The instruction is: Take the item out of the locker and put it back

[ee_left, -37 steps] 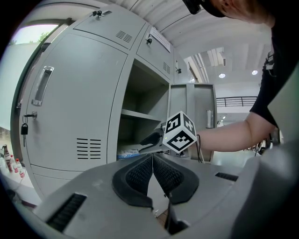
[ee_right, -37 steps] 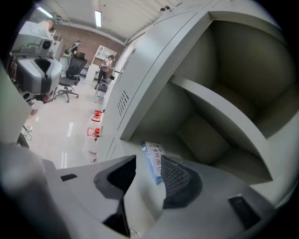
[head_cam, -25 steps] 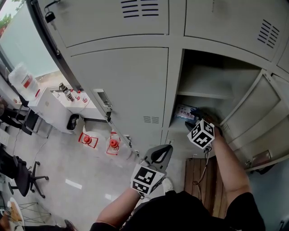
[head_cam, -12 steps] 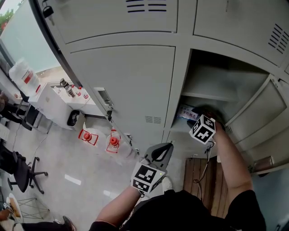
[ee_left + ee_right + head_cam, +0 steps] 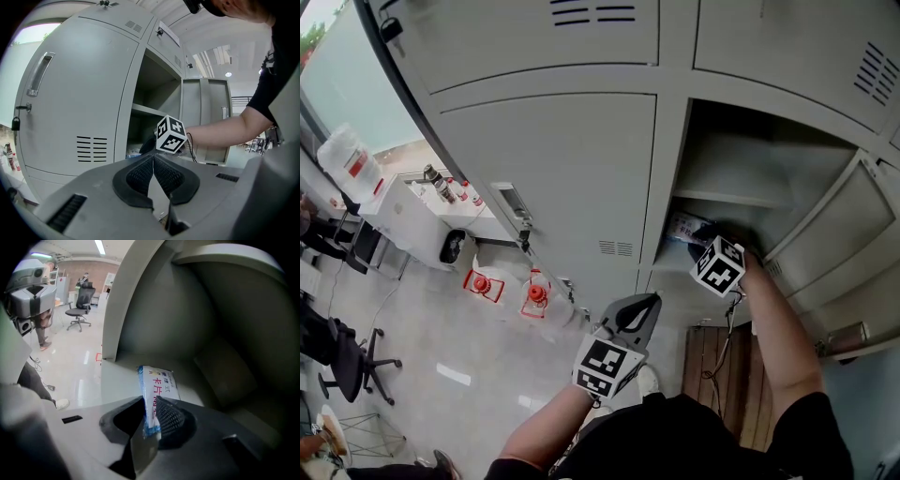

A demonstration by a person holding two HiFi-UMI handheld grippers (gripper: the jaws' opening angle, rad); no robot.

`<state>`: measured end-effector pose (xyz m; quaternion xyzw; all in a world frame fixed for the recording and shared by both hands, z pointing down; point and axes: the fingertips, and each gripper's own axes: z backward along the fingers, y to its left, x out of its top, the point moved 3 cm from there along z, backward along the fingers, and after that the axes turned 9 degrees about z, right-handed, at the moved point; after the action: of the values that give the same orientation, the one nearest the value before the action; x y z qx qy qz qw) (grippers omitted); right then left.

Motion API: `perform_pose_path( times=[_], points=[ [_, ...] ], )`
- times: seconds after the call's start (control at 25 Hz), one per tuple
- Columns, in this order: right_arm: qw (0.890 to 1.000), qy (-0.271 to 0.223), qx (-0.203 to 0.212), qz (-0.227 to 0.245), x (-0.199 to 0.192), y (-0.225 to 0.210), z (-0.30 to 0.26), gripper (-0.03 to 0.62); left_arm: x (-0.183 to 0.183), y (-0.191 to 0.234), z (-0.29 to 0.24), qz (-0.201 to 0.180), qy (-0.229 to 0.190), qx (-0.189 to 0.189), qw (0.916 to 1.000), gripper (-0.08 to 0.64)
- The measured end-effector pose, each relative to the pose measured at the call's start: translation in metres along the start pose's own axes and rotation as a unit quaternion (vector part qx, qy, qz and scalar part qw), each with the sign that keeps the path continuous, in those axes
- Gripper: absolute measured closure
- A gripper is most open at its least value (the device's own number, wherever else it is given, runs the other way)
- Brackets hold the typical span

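The item is a white and blue packet [image 5: 158, 389] with red print, lying on the floor of the open locker compartment [image 5: 741, 178]; in the head view the packet [image 5: 682, 227] shows at the compartment's left. My right gripper [image 5: 151, 404] reaches into the locker, its jaws closing with the packet's near end pressed between the pads. From the head view the right gripper [image 5: 712, 242] is mostly hidden behind its marker cube. My left gripper [image 5: 153, 158] hangs outside, below the closed locker doors, shut with nothing in it; it appears as the left gripper [image 5: 645, 302] in the head view.
The open locker door [image 5: 839, 234] swings out to the right of my right arm. A shelf [image 5: 731, 197] spans the compartment above the packet. Closed locker doors [image 5: 553, 178] fill the left. Red-capped jugs [image 5: 534, 295] and office chairs [image 5: 342, 366] stand on the floor below.
The right gripper has stayed inside the lower compartment at the packet, shifting only slightly. The left gripper has not moved.
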<state>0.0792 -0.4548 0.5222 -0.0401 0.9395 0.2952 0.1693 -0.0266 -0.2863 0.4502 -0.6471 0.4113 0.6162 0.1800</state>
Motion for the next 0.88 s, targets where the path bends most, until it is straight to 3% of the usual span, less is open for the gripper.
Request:
perform_pose_path(
  times=[0.36, 0.88],
  points=[
    [1.000, -0.006, -0.029, 0.000, 0.000, 0.004, 0.000, 0.509, 0.000, -0.001, 0.002, 0.000, 0.000, 0.001, 1.0000, 0.543],
    [0.996, -0.014, -0.076, -0.034, -0.001, 0.013, 0.010, 0.516, -0.002, 0.000, 0.027, -0.003, 0.003, 0.007, 1.0000, 0.543]
  ],
)
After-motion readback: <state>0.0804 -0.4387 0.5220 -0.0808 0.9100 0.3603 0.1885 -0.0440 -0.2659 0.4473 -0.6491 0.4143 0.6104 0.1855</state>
